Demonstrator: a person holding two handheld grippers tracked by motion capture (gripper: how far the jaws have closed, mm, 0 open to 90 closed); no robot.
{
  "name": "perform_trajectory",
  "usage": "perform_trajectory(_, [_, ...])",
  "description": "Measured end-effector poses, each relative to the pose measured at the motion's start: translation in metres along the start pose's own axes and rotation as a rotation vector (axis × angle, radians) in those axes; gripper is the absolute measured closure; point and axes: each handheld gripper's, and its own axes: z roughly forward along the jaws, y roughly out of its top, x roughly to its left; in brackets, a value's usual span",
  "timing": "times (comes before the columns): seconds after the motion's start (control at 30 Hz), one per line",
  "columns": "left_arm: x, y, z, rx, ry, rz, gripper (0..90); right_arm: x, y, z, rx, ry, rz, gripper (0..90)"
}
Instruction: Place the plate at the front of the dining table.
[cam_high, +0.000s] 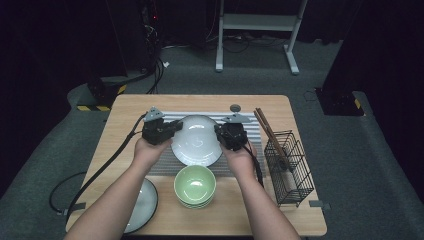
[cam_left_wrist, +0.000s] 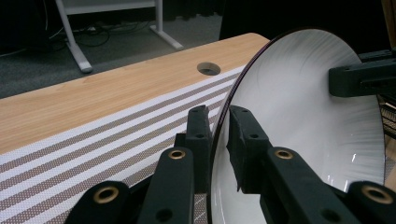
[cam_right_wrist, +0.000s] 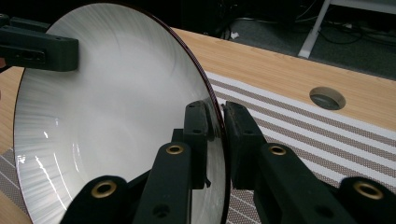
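Observation:
A wide white dish with a dark rim (cam_high: 196, 140) is held tilted just above the striped placemat (cam_high: 252, 131) in the middle of the wooden table. My left gripper (cam_high: 176, 127) pinches its left rim, and in the left gripper view the jaws (cam_left_wrist: 219, 116) are shut across the edge of the dish (cam_left_wrist: 303, 130). On the opposite rim my right gripper (cam_high: 219, 131) clamps the dish (cam_right_wrist: 107, 116) in the same way (cam_right_wrist: 217, 109). Each gripper view also shows the other gripper's jaw on the far rim.
A stack of green bowls (cam_high: 195, 186) stands near the front edge, just below the dish. A dark-rimmed plate (cam_high: 144, 200) lies at the front left. At the right a black wire basket (cam_high: 292, 170) has brown chopsticks (cam_high: 269, 131) leaning over it. A cable hole (cam_high: 235, 107) is at the back.

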Motion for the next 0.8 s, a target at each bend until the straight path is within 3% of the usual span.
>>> perform_trajectory(0.17, [0.001, -0.001, 0.006, 0.004, -0.016, -0.005, 78.5, -0.003, -0.004, 0.0, -0.002, -0.011, 0.005, 79.8])
perform_trajectory(0.43, [0.001, -0.006, 0.012, 0.004, -0.007, 0.006, 78.5, -0.004, -0.007, 0.004, 0.008, -0.018, 0.013, 79.7])
perform_trajectory(0.73, [0.0, -0.012, 0.02, 0.039, 0.002, 0.011, 78.4, -0.008, -0.015, 0.01, 0.032, -0.02, 0.016, 79.6])
perform_trajectory(0.8, [0.0, -0.016, 0.025, 0.052, 0.015, 0.0, 78.1, -0.01, -0.016, 0.013, 0.04, -0.023, 0.036, 78.9])
